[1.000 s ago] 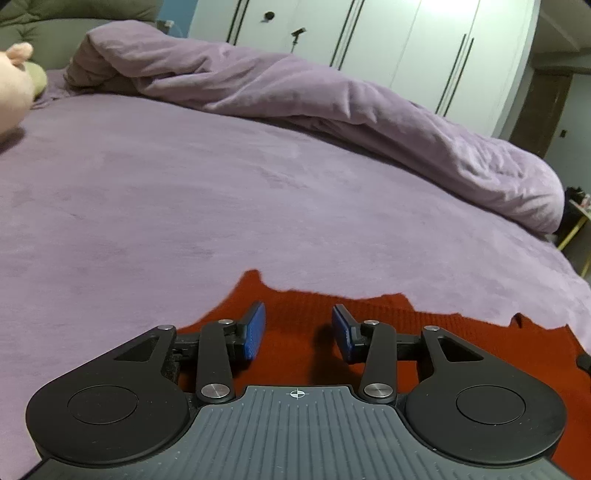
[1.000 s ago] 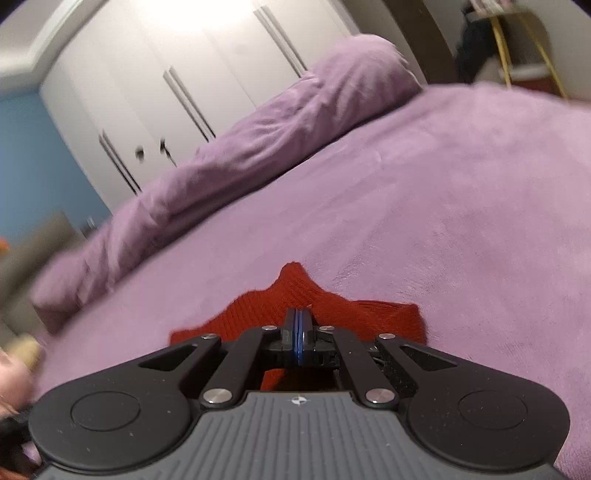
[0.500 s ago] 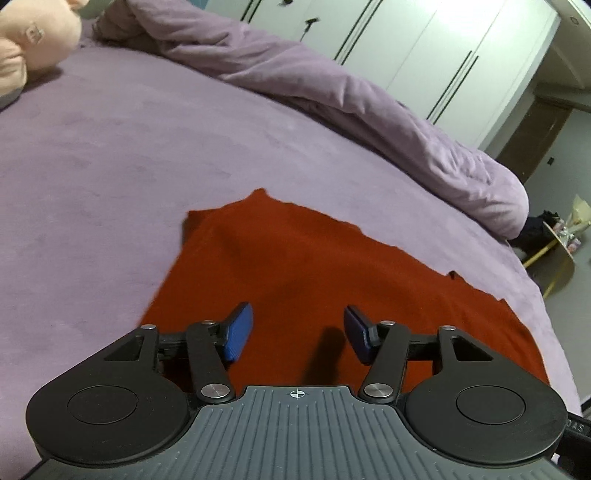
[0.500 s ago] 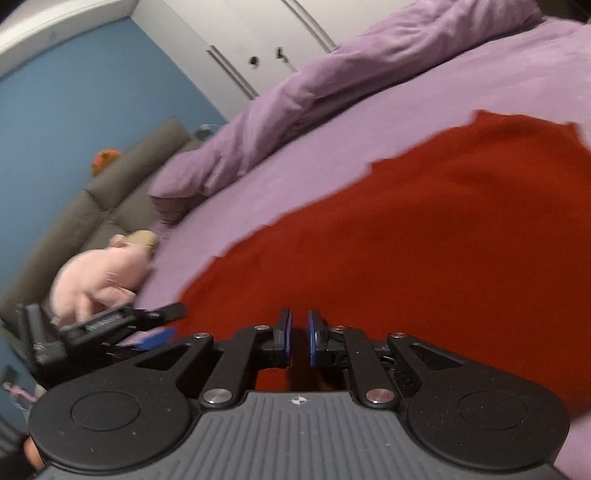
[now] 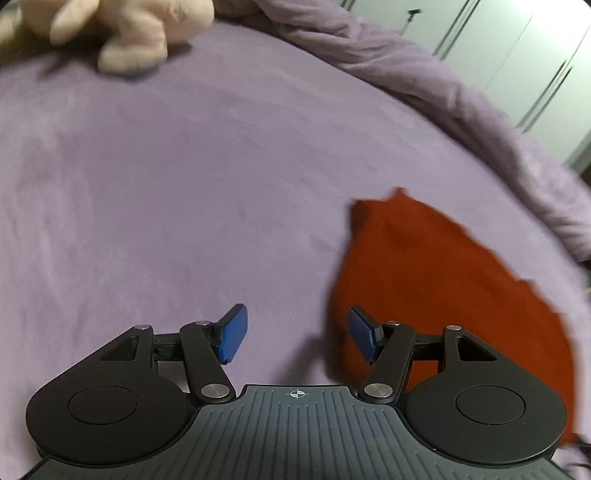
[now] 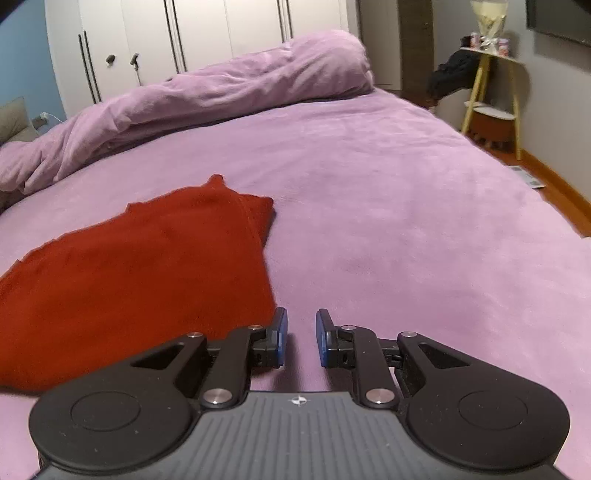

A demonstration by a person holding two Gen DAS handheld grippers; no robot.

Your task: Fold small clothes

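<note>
Fingers [image 5: 232, 334] of the left gripper [image 5: 295, 338] are standing wide apart, two blue pads with nothing between them, hovering over the purple bed cover [image 5: 184, 184]. Its right pad is sitting at the near edge of one red garment [image 5: 436, 273], though the view is too blurred to tell whether it is touching the cloth. That garment is lying flat on the bed to the right of the left gripper, spreading away toward the upper right, with a small point sticking up at its far corner.

In the right wrist view, the right gripper [image 6: 301, 338] is also released, its two blue pads parted by a narrower gap and gripping nothing. It is hanging over bare bed cover [image 6: 406, 221], just beside the near right corner of the same red garment [image 6: 140, 273], which is lying to its left. The garment's right side is showing a doubled edge near the far corner, as if folded over there.

Farther out, one rumpled purple duvet [image 6: 221, 92] is lying heaped along the far side of the bed. One pink plush toy [image 5: 129, 29] is resting on the cover at the top left of the left wrist view. Behind the bed, white wardrobe doors [image 6: 221, 33] are lining the wall, and one small yellow-legged side table [image 6: 491, 81] is standing by the wall at the right.
</note>
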